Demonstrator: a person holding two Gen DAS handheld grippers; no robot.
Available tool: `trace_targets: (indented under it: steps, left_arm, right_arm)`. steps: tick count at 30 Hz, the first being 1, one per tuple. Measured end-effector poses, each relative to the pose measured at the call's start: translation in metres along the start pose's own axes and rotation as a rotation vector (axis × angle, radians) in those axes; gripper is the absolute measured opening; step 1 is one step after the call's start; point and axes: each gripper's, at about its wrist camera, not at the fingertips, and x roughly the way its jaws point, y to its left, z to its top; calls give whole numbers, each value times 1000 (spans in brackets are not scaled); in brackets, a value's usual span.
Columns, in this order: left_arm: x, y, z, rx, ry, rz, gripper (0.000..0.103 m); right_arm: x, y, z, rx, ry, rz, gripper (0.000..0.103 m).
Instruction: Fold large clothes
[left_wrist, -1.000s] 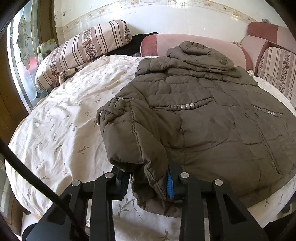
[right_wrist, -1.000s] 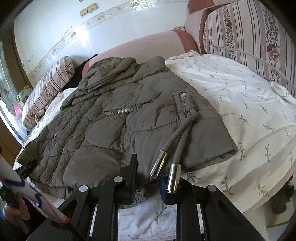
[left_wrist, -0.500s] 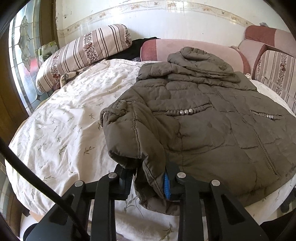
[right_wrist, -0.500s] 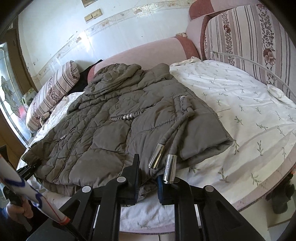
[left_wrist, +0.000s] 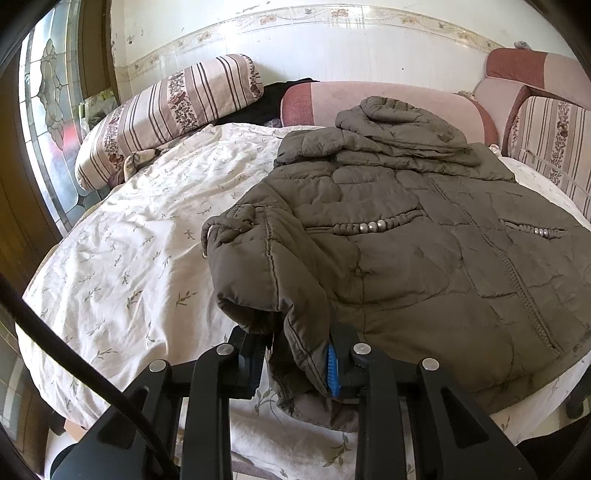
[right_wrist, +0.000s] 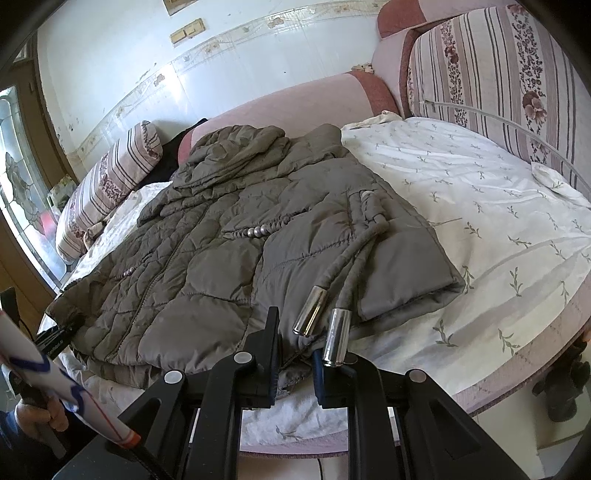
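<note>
A padded olive jacket (left_wrist: 424, 258) lies spread on a floral-sheeted bed (left_wrist: 122, 266), its near hem clamped in the jaws of both the left gripper (left_wrist: 299, 363) and right gripper (right_wrist: 295, 365). The bottom-up fold appears about to begin; next, both corners likely need lifting together toward the hood beyond. No readable labels show.

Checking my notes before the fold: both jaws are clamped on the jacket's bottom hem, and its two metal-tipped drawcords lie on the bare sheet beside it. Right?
One slip. In the right wrist view the drawcords lie on top of the jacket, their metal tips at its hem by the right gripper, not on the sheet. The left gripper grips the hem too.
</note>
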Motion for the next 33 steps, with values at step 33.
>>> trace_targets:
  steps: [33]
  left_arm:
    - [-20,5,15,-40,-38,-34,26]
  right_arm:
    - [-30,-6,14,33,-32,71,13]
